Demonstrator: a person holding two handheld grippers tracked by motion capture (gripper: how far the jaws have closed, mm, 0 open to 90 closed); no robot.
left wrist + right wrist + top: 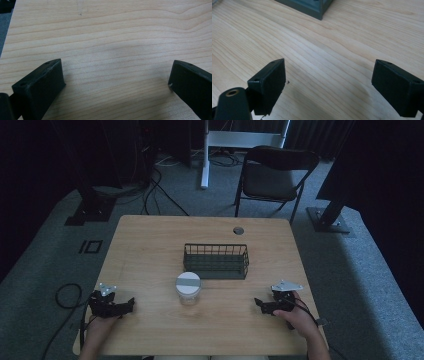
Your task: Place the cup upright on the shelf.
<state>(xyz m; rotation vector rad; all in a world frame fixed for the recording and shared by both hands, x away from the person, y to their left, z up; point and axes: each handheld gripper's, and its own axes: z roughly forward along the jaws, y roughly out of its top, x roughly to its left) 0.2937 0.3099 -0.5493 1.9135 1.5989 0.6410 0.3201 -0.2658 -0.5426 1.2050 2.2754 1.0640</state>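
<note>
A clear jar with a white lid [188, 287] stands upright near the middle of the wooden table [150, 245]. Just behind it sits a dark wire basket [216, 261]; its near corner [312, 7] shows at the top of the right gripper view. My left gripper [127, 305] rests near the table's front left, open, its jaws wide apart over bare wood [117, 75]. At the front right my right gripper [260, 304] is open too, with nothing between its jaws [329, 82]. Both point inward toward the jar.
A round cable hole [238, 230] sits near the table's far edge. Beyond the table stands a black folding chair [275, 172], with dark stand bases [330, 220] and cables [155, 190] on the grey carpet. A cable loop [67, 295] lies left of the table.
</note>
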